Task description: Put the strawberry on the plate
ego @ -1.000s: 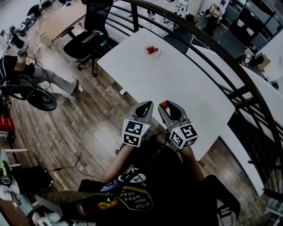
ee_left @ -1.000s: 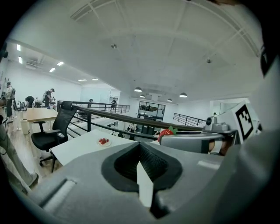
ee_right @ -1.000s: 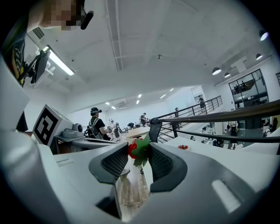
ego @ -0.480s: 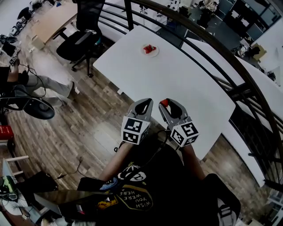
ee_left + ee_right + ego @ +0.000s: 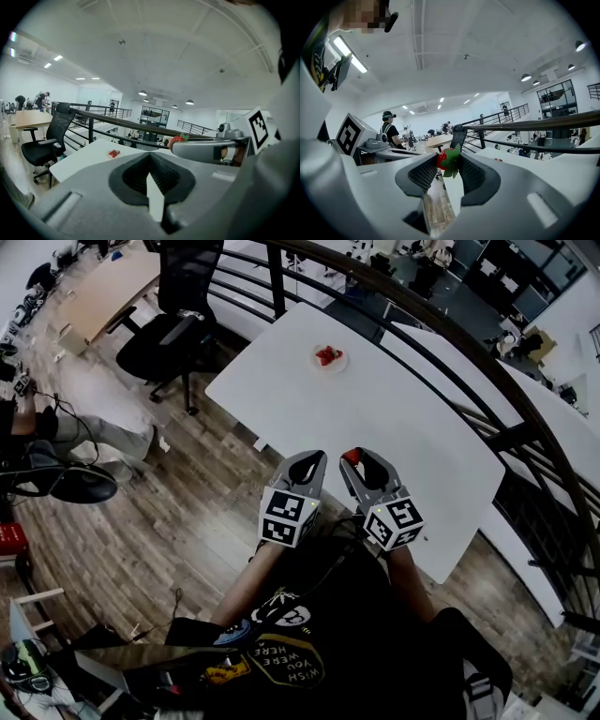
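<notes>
The head view swings a bit, so things slide in the pic. The plate (image 5: 330,357) w/ the red fruit on it now sits lower & more to the right than 1 s ago. The white table (image 5: 403,427) drops too; its left corner is lower. The black chair (image 5: 178,329) slips a little to the left. The seated person (image 5: 56,432) slides down & left, so less of them shows at the edge.
</notes>
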